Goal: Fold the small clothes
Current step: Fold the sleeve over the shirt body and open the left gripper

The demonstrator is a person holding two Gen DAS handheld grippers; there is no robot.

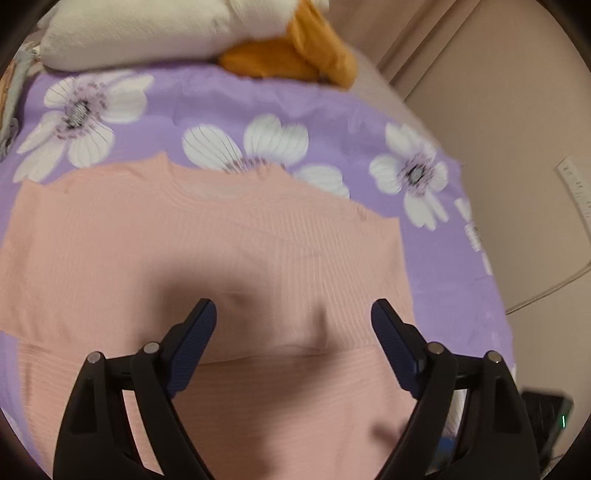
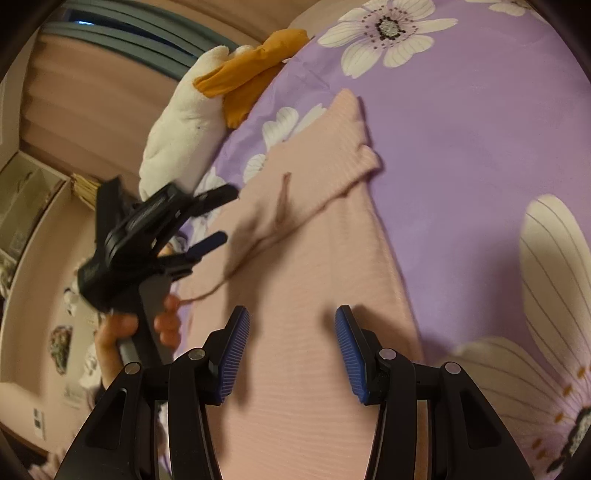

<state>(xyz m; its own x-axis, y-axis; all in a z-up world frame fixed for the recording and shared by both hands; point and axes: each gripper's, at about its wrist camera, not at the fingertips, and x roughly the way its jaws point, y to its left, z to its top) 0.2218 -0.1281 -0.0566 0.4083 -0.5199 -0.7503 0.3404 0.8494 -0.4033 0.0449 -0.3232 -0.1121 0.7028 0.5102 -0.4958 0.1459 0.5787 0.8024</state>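
Left wrist view: black left gripper (image 1: 293, 314) with blue ribbed pads spread wide, pinching nothing, above a pale pink ribbed knit top (image 1: 207, 243) lying flat on a purple bedsheet printed with white flowers (image 1: 317, 99); lower part of the top folded up over itself, neckline toward a white plush toy with orange parts (image 1: 155, 29) at the far edge. Right wrist view: black right gripper (image 2: 291, 328) likewise spread apart, empty, over the same pink top (image 2: 314, 266), one sleeve folded across its body; left gripper (image 2: 212, 218) blurred at left, open, held in a hand (image 2: 122, 332) beside the top's edge.
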